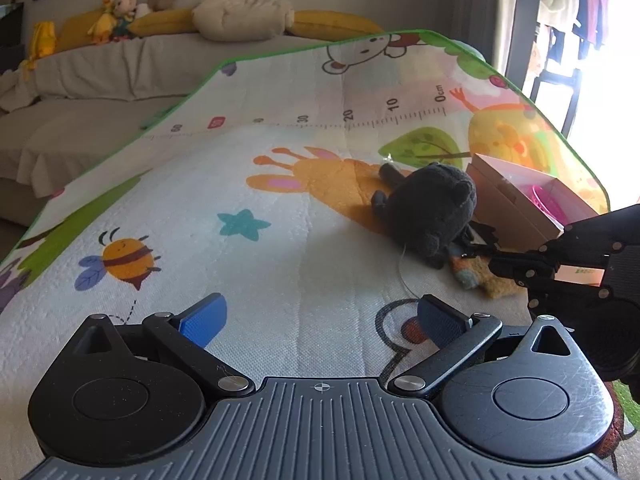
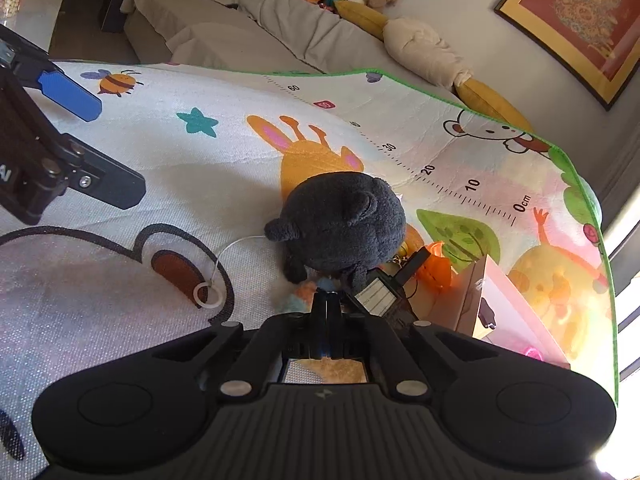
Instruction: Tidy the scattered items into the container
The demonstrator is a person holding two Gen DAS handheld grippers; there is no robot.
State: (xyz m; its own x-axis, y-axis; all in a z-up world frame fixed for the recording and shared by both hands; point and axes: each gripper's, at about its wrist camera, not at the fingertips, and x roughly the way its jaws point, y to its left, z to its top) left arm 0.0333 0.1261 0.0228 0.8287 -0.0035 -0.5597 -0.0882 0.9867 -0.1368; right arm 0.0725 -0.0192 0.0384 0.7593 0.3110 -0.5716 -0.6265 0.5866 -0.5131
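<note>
A dark grey plush toy [image 1: 430, 210] lies on the play mat, with a white cord and ring [image 2: 207, 292] trailing from it; it also shows in the right wrist view [image 2: 344, 220]. A small orange-and-blue felt toy [image 1: 474, 274] lies at its near side. A black device with a white label [image 2: 382, 290] and an orange piece [image 2: 436, 266] lie beside the cardboard box [image 1: 508, 204]. My left gripper [image 1: 320, 320] is open and empty above bare mat. My right gripper [image 2: 327, 294] has its jaws together at the felt toy [image 2: 302, 294]; whether it holds it I cannot tell.
The box holds a pink item [image 1: 546, 200] and stands at the mat's right side [image 2: 500, 300]. A grey sofa [image 1: 100, 80] with cushions and soft toys runs behind the mat. A bright doorway with hanging clothes [image 1: 580, 20] is at the far right.
</note>
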